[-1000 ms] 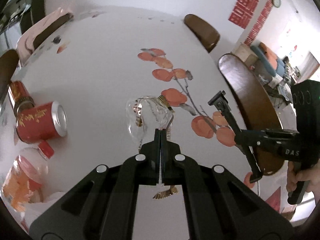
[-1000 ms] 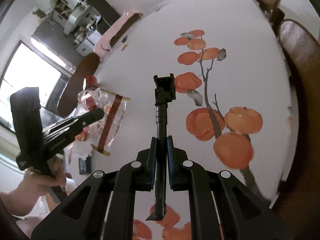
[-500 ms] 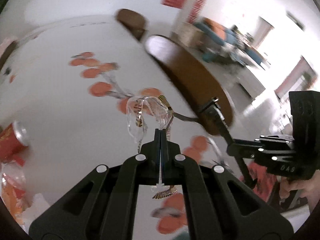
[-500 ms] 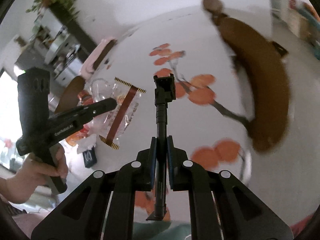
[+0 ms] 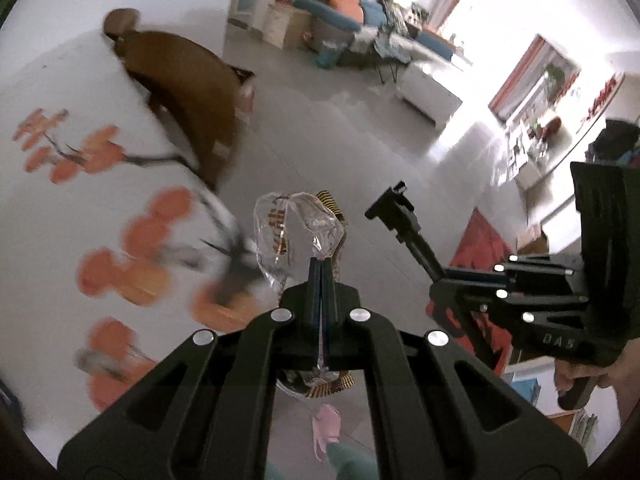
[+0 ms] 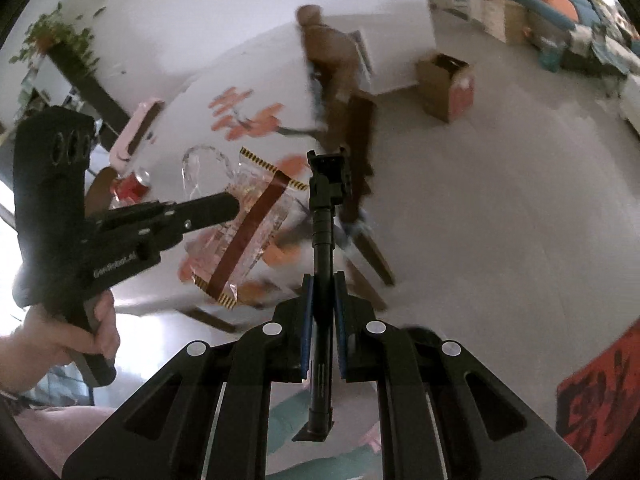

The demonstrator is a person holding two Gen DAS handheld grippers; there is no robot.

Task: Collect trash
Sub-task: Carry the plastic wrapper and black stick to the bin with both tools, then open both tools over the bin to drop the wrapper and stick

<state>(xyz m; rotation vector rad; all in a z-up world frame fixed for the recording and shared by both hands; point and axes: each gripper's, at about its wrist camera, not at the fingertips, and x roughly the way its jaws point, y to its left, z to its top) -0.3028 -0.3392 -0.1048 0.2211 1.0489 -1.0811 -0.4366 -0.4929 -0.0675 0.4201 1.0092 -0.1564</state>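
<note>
My left gripper point(image 5: 321, 268) is shut on a clear plastic wrapper point(image 5: 298, 236) with a brown stripe and gold-and-black edges, held in the air past the table's edge. The wrapper also shows in the right wrist view point(image 6: 240, 232), hanging from the left gripper point(image 6: 230, 206). My right gripper point(image 6: 323, 284) is shut on a slim black rod-like object point(image 6: 323, 216) that sticks out forward; in the left wrist view the rod point(image 5: 404, 220) juts from the right gripper point(image 5: 438, 276), to the right of the wrapper.
A white table with orange fruit print point(image 5: 60, 240) lies to the left, with brown chairs point(image 5: 188, 92) at its edge. A red can point(image 6: 132, 188) lies on the table. A cardboard box point(image 6: 444, 84) and red mat point(image 6: 600, 384) are on the grey floor.
Both grippers have swung right, away from the table and out over the floor, still holding the wrapper and the black rod. The red can and bottle have left the left view.
</note>
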